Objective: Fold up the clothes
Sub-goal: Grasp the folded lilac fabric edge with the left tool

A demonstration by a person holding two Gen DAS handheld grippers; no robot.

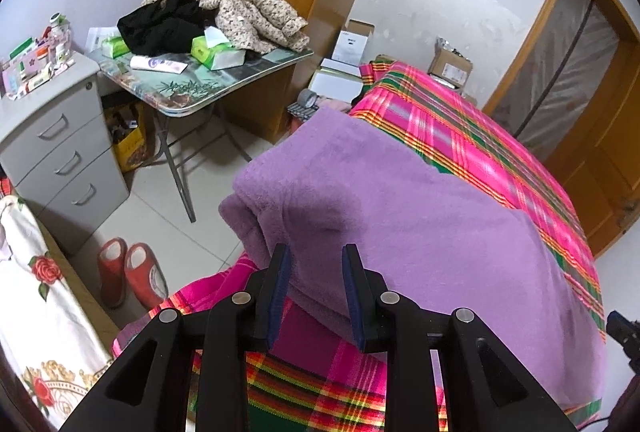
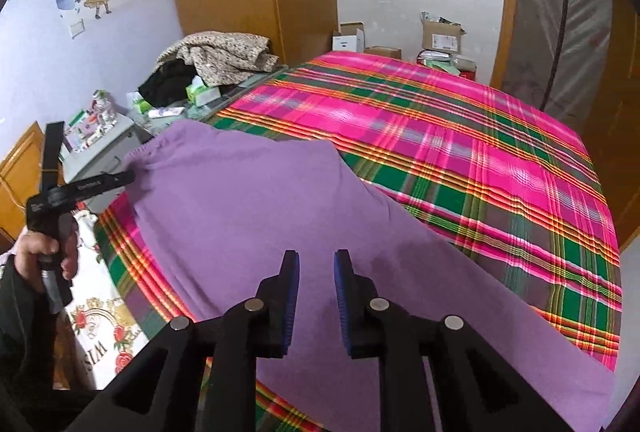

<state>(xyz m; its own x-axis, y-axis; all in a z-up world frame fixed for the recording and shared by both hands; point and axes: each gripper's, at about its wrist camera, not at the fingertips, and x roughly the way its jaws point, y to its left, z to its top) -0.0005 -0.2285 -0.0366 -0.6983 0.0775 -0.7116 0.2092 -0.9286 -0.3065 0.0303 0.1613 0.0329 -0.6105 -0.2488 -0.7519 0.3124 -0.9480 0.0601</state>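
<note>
Fleece garment (image 1: 400, 216), purple, soft, lies folded on plaid bedcover (image 2: 460, 136).

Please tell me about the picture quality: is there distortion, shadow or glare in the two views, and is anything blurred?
Left wrist view: strong fisheye bending, black corners; a dark shadow on the purple cloth ahead of the left gripper; the edges look soft. Right wrist view: the same bending, the door frame curves; bright sheen on the plaid sheet; only a faint shadow near the right gripper; the centre is sharp.
</note>
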